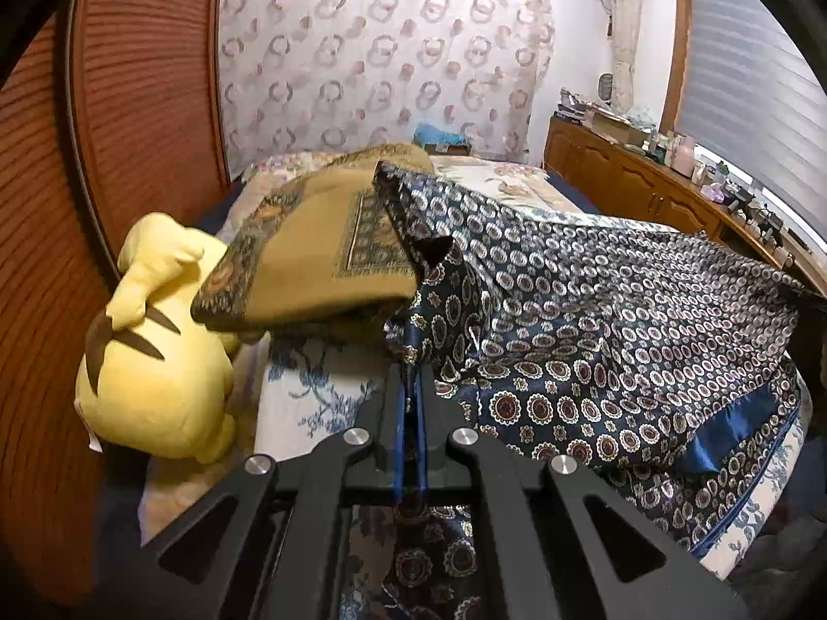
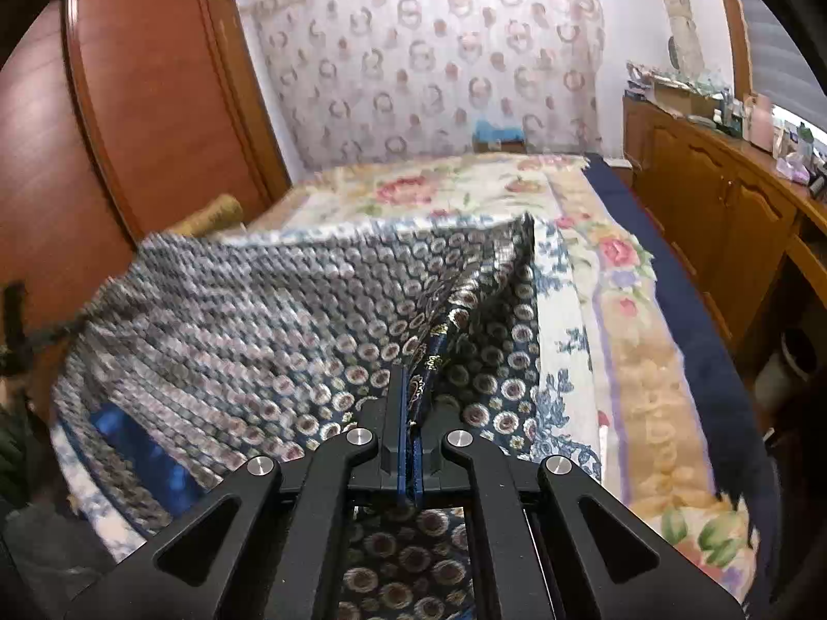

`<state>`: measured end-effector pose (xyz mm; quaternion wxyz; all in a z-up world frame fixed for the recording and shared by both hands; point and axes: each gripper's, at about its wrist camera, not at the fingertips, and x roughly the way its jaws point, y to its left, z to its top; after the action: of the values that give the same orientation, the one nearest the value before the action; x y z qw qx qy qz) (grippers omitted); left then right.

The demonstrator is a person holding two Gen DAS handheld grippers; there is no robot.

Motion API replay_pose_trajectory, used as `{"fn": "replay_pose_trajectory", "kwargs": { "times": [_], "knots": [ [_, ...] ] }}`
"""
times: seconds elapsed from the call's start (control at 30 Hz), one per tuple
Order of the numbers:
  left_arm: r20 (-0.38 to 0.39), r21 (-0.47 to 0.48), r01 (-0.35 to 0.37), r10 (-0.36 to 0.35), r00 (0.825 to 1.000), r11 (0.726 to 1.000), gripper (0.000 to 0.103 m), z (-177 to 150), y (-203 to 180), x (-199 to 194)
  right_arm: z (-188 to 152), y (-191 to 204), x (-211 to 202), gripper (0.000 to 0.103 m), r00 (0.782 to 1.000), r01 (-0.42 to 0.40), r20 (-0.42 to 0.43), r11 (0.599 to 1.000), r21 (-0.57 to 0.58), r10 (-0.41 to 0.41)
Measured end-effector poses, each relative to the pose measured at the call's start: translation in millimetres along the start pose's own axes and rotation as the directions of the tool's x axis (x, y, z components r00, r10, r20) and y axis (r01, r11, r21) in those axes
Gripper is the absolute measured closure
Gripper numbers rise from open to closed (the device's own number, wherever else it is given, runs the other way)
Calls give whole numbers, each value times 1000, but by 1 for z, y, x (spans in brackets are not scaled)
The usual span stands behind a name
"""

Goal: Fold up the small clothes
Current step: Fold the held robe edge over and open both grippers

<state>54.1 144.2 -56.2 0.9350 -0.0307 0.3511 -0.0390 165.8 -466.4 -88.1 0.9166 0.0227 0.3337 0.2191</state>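
The cloth (image 1: 594,310) is a thin navy piece with a shiny medallion print, and it hangs between the two claws above the bed (image 2: 465,191). It looks light, very soft and a little slippery, like satin, so I judge it will sag and slide easily and will not keep a crease by itself.

The left claw (image 1: 411,377) is pressed together on one part of the cloth's near edge, and fabric hangs below its fingers. The right claw (image 2: 411,387) is also clamped on the cloth, near a corner where a darker hem (image 2: 437,351) folds over. Both grips are on the edge; this seems the good place, because the hem is thicker and slips less than the middle.

In the left view, a folded brown blanket (image 1: 320,253) lies at 10 o'clock from the claw, touching the cloth's far part, and a yellow plush (image 1: 155,361) sits at 9 o'clock beside the wardrobe (image 1: 129,103). So the left side is crowded.

In the right view, the open bed surface goes from 12 to 2 o'clock, and its edge runs down at 3 o'clock, with a cabinet (image 2: 723,217) beyond. The free room for laying the cloth flat is, I think, ahead and to the right. The left half of the cloth is blurred there.
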Motion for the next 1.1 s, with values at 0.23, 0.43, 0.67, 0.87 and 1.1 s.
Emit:
{"fn": "replay_pose_trajectory", "kwargs": {
  "times": [0.23, 0.43, 0.67, 0.87, 1.1],
  "knots": [
    [-1, 36, -24, 24, 1000, 999, 91, -19, -8, -15, -7, 5, -18, 103, 1000, -15, -1, 1000, 12, 15],
    [-25, 37, -20, 21, 999, 999, 90, -23, -12, -12, -27, 0, -20, 103, 1000, 2, -27, 999, 32, -2],
    [-68, 31, -60, 62, 996, 998, 77, -28, -12, 4, -32, -2, -16, 103, 999, 25, -39, 999, 28, -24],
    [-60, 17, -99, 100, 993, 995, 67, -22, 2, 8, -38, 2, -14, 103, 998, 34, -57, 999, 4, -34],
    [-46, 8, -39, 39, 998, 999, 103, -18, 3, 19, -42, 2, -18, 103, 998, 28, -50, 1000, 13, -27]
  ]
}}
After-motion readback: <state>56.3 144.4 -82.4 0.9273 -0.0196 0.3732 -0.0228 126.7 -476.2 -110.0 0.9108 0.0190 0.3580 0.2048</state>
